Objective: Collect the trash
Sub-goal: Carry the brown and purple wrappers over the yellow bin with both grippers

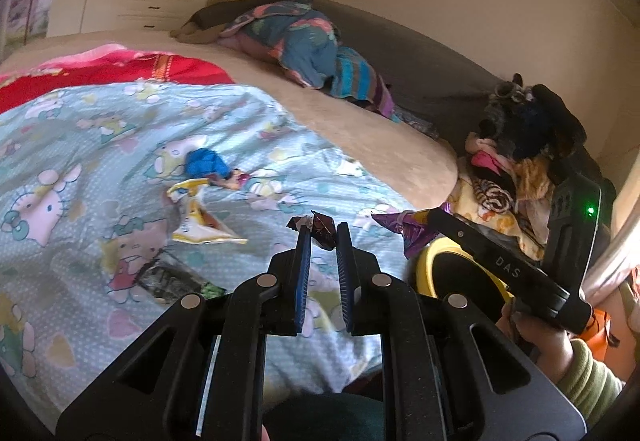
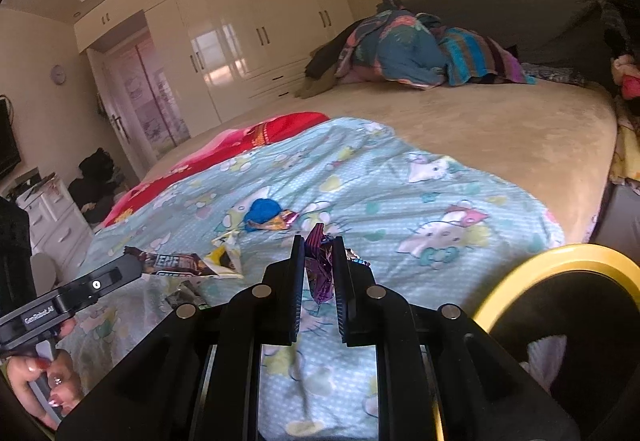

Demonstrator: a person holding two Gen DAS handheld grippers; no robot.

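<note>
Between the fingers of the left gripper (image 1: 323,232) sits a dark brown wrapper (image 1: 322,231), pinched at the tips with only a narrow gap left; the same wrapper (image 2: 176,265) shows from the right wrist camera, sticking out sideways from that gripper over the quilt; between the fingers of the right gripper (image 2: 318,245) hangs a crumpled purple wrapper (image 2: 320,265), clamped in an equally narrow gap; from the left view it (image 1: 404,231) hangs above the yellow rim of a bin (image 1: 430,261) beside the bed. Further out, on the pale blue cartoon-cat quilt (image 1: 100,161), lie a torn yellow and white wrapper (image 1: 196,219), a clear wrapper with dark print (image 1: 172,279) just below it, and a blue crumpled wrapper (image 1: 206,163) with a small orange and pink scrap (image 1: 234,177) touching its side; beyond the quilt a beige bed (image 2: 500,129) carries a heap of clothes (image 2: 412,49).
</note>
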